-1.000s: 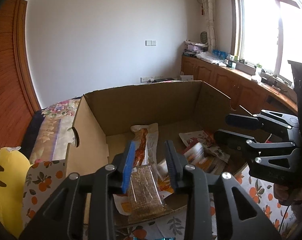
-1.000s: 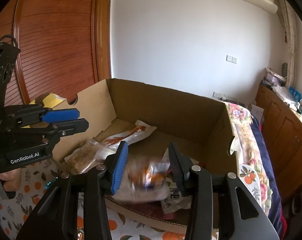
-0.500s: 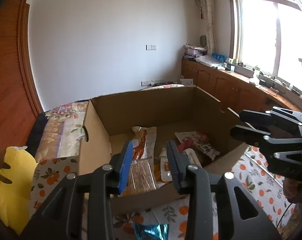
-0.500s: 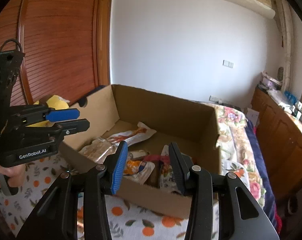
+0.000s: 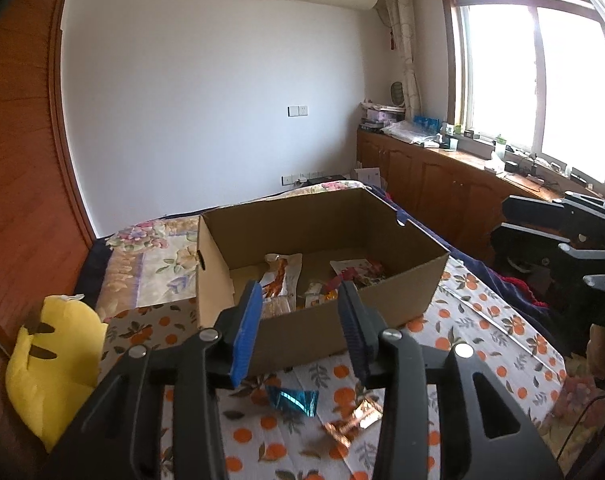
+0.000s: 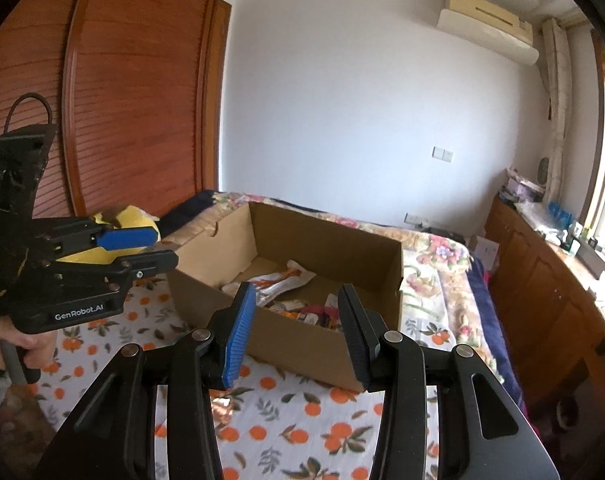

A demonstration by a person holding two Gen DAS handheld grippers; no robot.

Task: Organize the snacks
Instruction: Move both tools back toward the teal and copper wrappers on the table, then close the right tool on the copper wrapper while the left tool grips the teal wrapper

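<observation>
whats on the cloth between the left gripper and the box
In the left wrist view, a blue wrapper and a coppery wrapper lie before the cardboard box.

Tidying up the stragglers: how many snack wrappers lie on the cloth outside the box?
2: a blue wrapper just in front of the box, and a copper-coloured wrapper slightly nearer the camera to its right. The grippers block some cloth, so more may be hidden.

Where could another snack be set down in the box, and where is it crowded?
The cardboard box has bare floor along its far wall and in the far left corner behind the long orange-print packet. The near half is crowded with a heap of packets. Outside, the blue wrapper and the copper wrapper lie on the orange-print cloth.
</observation>
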